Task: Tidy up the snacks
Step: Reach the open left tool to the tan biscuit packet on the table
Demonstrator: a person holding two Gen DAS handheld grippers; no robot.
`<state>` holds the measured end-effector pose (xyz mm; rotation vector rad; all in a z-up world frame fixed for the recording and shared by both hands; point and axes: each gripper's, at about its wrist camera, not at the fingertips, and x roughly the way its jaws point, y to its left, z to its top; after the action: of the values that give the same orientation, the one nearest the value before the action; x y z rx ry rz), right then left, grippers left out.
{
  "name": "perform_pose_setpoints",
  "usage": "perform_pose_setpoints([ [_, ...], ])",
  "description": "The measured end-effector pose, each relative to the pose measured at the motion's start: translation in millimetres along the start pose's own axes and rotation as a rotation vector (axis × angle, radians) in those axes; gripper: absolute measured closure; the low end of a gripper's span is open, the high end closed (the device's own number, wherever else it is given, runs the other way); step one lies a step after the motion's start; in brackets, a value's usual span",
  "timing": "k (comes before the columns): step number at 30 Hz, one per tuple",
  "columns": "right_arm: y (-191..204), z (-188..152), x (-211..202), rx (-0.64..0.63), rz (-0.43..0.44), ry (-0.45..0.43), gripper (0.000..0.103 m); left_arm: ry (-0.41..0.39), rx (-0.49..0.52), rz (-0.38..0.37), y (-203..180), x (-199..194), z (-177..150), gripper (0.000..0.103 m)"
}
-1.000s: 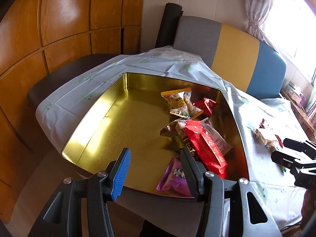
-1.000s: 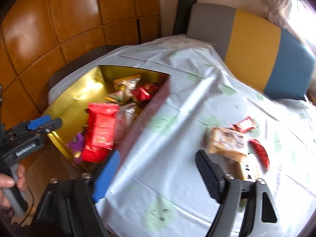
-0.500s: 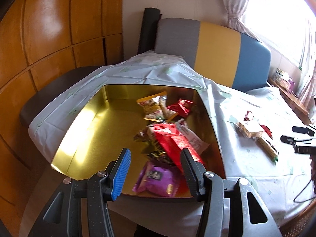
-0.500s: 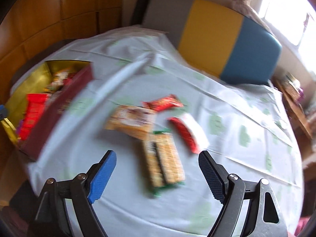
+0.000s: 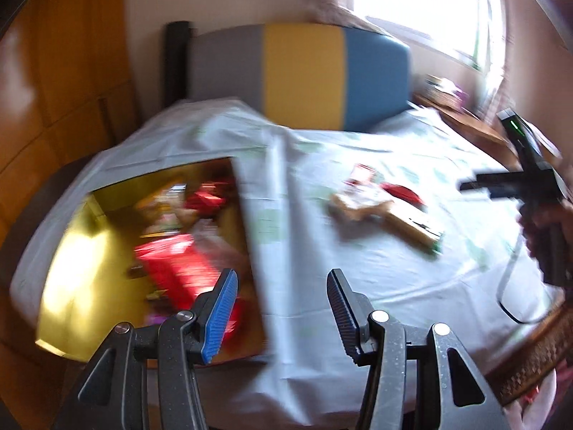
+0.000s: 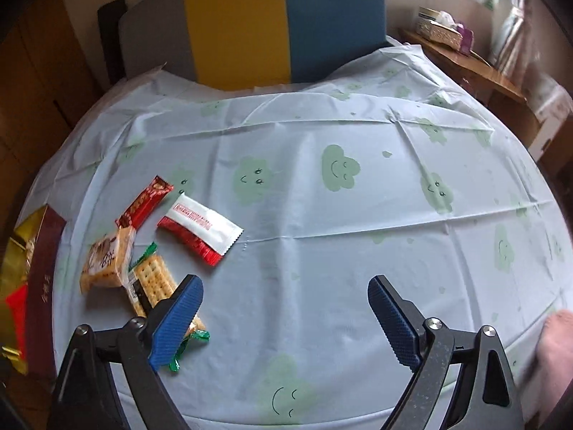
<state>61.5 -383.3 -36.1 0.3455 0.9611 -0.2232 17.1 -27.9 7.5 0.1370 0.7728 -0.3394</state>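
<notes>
Step in hand: we judge this to be the reach for the next loose snack; four packets are not yet boxed.
Right gripper: jaws wide and opening, nothing between them, poised above the tablecloth just right of the loose packets.
Left gripper: jaws parted at a middling width, empty, over the near edge of the table beside the gold box.
Loose snacks: cracker pack, tan biscuit packet, red-and-white sachet and red bar lie clustered on the cloth, near the box's maroon wall.
Boxed snacks: several wrappers, mostly red, sit in the box; the left view is blurred, so we cannot count them.
Next move: we would shift the right gripper left over the cracker pack, straddle its narrow width, then close.
</notes>
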Motion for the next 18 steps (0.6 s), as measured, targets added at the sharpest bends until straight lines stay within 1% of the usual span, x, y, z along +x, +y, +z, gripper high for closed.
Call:
perform_pose_setpoints([
  [4, -11, 2, -1, 0.073, 0.021, 0.003, 0.008, 0.042, 0.103, -0.08, -39, 17, 1, 0.05],
  [7, -11, 2, -2, 0.085, 0.022, 0.002, 0.008, 0.089, 0.151, -0.118, -62, 31, -5, 0.05],
  [13, -9, 2, -4, 0.08, 0.037, -0.002, 0.008, 0.163, 0.179, -0.154, -85, 50, -22, 0.05],
  [18, -6, 1, -3, 0.068, 0.039, 0.005, 0.008, 0.206, 0.18, -0.158, -87, 59, -33, 0.05],
])
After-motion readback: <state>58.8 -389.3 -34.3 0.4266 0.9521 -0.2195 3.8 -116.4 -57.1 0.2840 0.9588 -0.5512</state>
